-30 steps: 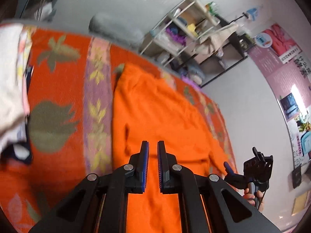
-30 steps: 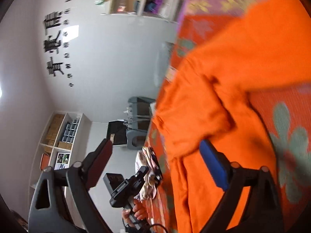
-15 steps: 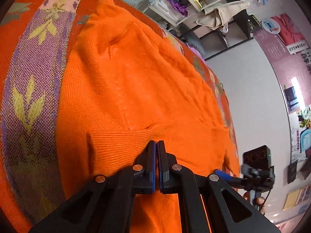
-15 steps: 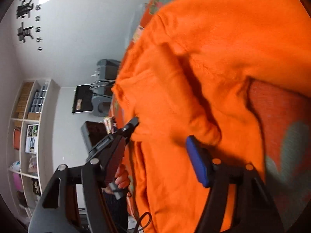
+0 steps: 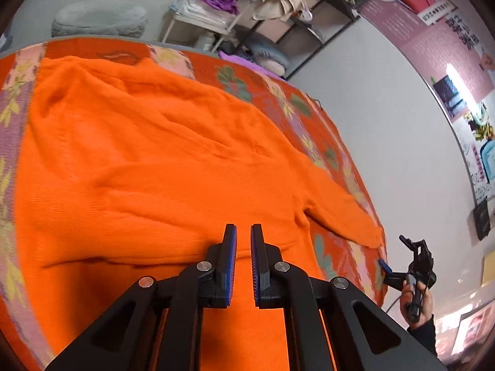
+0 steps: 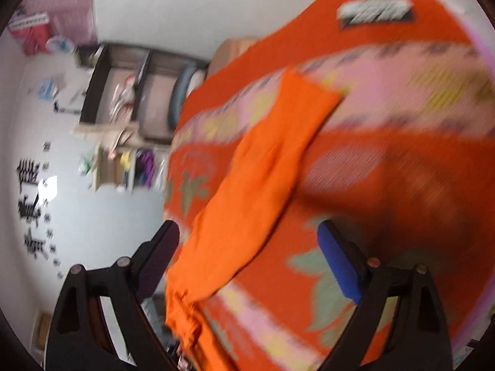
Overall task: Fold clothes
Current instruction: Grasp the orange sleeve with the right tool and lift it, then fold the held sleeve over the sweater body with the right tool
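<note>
**While one pair of tongs is almost closed, the other stands wide over the sleeve**

Although the left wrist view is sharp, it shows only a part of the orange sweater [image 5: 154, 154]. The sweater lies spread flat on the patterned orange bed cover [image 5: 290, 105], and its near edge is hidden under the left gripper [image 5: 243, 232]. The jaws of this gripper stand almost together, with only a thin slit between the blue pads. No cloth can be seen pinched in the slit. The tips are over the near hem; whether they touch the knit I cannot tell.

One sleeve reaches to the right edge of the bed. Just beyond that edge, low on the right, a hand [image 5: 416, 300] in a dark cuff holds the right gripper [image 5: 408, 272], small and partly cut by the picture border.

Because the right wrist view is strongly blurred, the pattern of the cover is smeared there. The right gripper [image 6: 247, 227] has its jaws far apart, and they have just been opening. The sleeve [image 6: 263, 170] runs between the two fingers from near to far, but neither pad presses on it. Its near end bunches at the bed edge, where details are lost.

Far behind stand a shelf [image 5: 216, 6] with folded things and a grey cushion [image 5: 99, 18]. The writing on the wall posters [image 5: 433, 31] is too small to read.
</note>
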`<state>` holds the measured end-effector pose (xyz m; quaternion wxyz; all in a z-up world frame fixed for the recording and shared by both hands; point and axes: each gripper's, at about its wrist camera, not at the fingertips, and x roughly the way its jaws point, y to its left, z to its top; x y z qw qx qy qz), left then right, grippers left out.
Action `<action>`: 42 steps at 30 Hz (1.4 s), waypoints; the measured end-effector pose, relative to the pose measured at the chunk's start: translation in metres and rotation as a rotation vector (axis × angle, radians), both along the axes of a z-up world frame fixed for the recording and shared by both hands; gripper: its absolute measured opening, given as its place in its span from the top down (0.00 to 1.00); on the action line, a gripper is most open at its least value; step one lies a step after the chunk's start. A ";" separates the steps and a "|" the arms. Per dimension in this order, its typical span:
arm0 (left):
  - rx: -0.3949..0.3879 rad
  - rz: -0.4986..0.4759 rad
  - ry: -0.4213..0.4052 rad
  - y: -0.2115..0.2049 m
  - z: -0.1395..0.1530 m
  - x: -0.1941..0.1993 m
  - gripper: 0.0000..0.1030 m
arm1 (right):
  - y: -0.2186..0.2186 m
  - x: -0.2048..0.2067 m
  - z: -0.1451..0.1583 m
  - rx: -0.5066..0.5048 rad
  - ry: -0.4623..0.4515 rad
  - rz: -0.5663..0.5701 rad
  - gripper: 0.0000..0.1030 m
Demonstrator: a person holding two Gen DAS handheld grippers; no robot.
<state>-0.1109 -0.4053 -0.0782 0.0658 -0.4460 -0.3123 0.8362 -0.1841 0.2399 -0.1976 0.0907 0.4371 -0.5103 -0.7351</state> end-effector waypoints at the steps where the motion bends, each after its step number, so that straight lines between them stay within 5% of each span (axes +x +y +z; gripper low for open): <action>1: 0.003 -0.005 -0.002 0.005 -0.001 -0.001 0.95 | 0.005 -0.005 -0.002 -0.005 -0.003 0.003 0.11; 8: -0.001 -0.018 -0.023 0.047 -0.015 -0.040 0.95 | -0.012 -0.050 0.005 0.086 0.030 0.072 0.16; 9: -0.012 -0.017 -0.025 0.052 -0.017 -0.047 0.95 | -0.012 -0.054 0.003 0.088 0.035 0.067 0.25; 11: -0.055 -0.013 -0.033 0.059 -0.022 -0.056 0.95 | -0.008 -0.060 -0.005 0.075 0.037 0.066 0.65; 12: -0.075 -0.012 -0.037 0.062 -0.025 -0.060 0.95 | -0.006 -0.060 -0.011 0.054 0.036 0.070 0.95; 19: -0.150 -0.012 -0.065 0.072 -0.041 -0.074 0.95 | -0.007 -0.049 -0.009 -0.037 0.142 0.112 0.93; 27: -0.255 -0.029 -0.059 0.081 -0.038 -0.074 0.95 | -0.081 -0.057 0.113 0.033 0.410 0.333 0.94; 30: -0.243 -0.025 -0.055 0.079 -0.038 -0.072 0.95 | -0.129 -0.056 0.165 0.058 0.508 0.438 0.93; 34: -0.117 0.030 -0.028 0.056 -0.026 -0.051 0.95 | -0.214 -0.046 0.228 0.070 0.618 0.607 0.93; 42: 0.040 0.250 -0.020 -0.049 -0.007 0.058 0.95 | -0.449 0.023 0.338 0.056 0.815 0.995 0.93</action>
